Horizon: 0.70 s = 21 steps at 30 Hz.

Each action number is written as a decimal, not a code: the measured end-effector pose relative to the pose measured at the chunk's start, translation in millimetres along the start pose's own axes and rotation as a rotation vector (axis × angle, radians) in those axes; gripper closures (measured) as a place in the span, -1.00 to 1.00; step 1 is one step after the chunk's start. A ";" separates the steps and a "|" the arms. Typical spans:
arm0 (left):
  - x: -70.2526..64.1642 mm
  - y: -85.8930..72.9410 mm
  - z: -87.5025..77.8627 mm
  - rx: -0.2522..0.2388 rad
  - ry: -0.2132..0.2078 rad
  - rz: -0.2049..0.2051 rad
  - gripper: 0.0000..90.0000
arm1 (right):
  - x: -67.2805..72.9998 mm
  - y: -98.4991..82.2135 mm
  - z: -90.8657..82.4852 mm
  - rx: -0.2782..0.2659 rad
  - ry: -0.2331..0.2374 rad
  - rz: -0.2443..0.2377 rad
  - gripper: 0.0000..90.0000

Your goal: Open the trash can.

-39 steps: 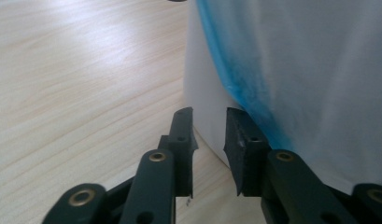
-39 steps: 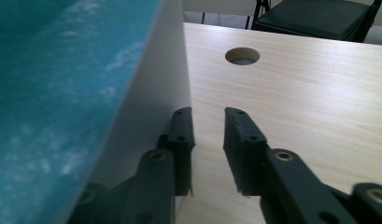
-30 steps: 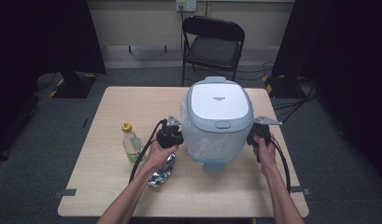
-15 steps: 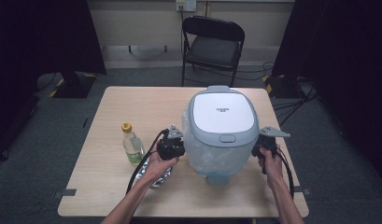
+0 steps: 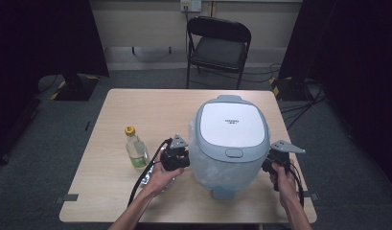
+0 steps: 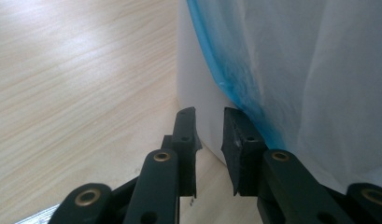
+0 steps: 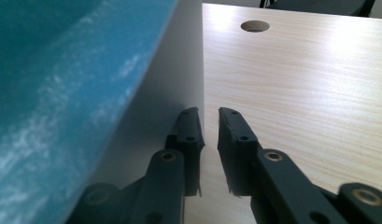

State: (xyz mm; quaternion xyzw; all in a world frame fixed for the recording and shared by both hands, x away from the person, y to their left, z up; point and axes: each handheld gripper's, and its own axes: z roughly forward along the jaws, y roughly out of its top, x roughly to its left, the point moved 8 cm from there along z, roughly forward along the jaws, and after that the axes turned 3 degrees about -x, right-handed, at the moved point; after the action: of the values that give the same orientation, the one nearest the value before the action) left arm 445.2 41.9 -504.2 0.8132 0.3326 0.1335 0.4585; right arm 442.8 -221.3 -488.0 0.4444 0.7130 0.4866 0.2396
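A large white cooker with a grey-blue lid [image 5: 230,125] stands on the wooden table [image 5: 150,110], its body wrapped in thin clear plastic [image 5: 217,167]. My left gripper [image 5: 184,159] sits against its left flank. In the left gripper view the jaws [image 6: 209,114] are slightly open, have just been opening, and have nothing between them; the right jaw rests beside the blue-tinted film [image 6: 296,70]. My right gripper [image 5: 269,165] is at the cooker's right flank. Its jaws [image 7: 208,114] stand almost together on nothing, next to the cooker's wall [image 7: 62,93].
A small bottle with a yellow cap [image 5: 135,148] stands left of my left hand, and a crumpled silvery packet [image 5: 150,175] lies under that wrist. A cable hole [image 7: 254,26] is in the tabletop beyond the right jaws. A black folding chair [image 5: 217,45] stands behind the table.
The cooker has slid toward the front edge of the table and a little right. Both hands came back with it, one at each side.
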 end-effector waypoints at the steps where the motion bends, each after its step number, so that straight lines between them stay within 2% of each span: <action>1: -0.4 -0.7 -0.2 0.001 -0.006 0.000 0.67 | -0.6 -0.3 0.5 -0.008 -0.005 0.006 0.72; 4: -0.4 -1.3 -0.6 0.000 -0.006 -0.001 0.66 | -1.2 -0.4 2.1 -0.006 -0.014 0.007 0.72; 5: -0.5 -2.1 -1.2 0.016 -0.005 0.014 0.66 | -0.4 0.0 3.1 -0.003 -0.019 0.010 0.75; 6: 0.6 -3.3 -3.8 0.037 -0.011 0.026 0.55 | 1.5 1.4 5.7 -0.004 -0.018 0.004 0.79; 8: 2.9 -3.2 -4.7 0.041 -0.004 0.034 0.48 | 2.4 1.8 6.7 -0.003 -0.018 0.007 0.81; 11: 6.3 -5.8 -6.4 0.022 0.008 0.003 0.47 | 7.4 3.5 8.3 0.005 -0.031 -0.017 0.78; 16: 6.2 -6.6 -8.3 0.031 0.004 -0.002 0.36 | 6.7 -0.6 5.8 0.009 -0.035 -0.018 0.63; 17: 7.3 -7.8 -10.4 0.029 0.014 0.030 0.31 | 5.8 -4.1 4.8 0.010 -0.034 -0.013 0.48; 18: 7.3 -7.8 -10.4 0.029 0.014 0.030 0.24 | 4.2 -5.7 4.7 0.006 -0.042 -0.010 0.40; 19: 8.5 -8.6 -10.7 0.029 0.017 0.020 0.16 | 1.9 -7.7 5.2 0.006 -0.047 -0.004 0.23; 20: 8.5 -8.6 -10.7 0.029 0.017 0.020 0.13 | 1.9 -7.7 5.2 0.006 -0.047 -0.004 0.23; 21: 8.9 -9.2 -12.2 0.027 0.005 -0.008 0.07 | -5.6 -14.7 7.6 0.032 -0.067 -0.011 -0.12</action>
State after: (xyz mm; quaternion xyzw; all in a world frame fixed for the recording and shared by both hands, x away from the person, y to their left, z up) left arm 441.7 59.1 -506.0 0.8179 0.3385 0.1291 0.4470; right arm 445.6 -224.5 -505.0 0.4605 0.7146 0.4585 0.2589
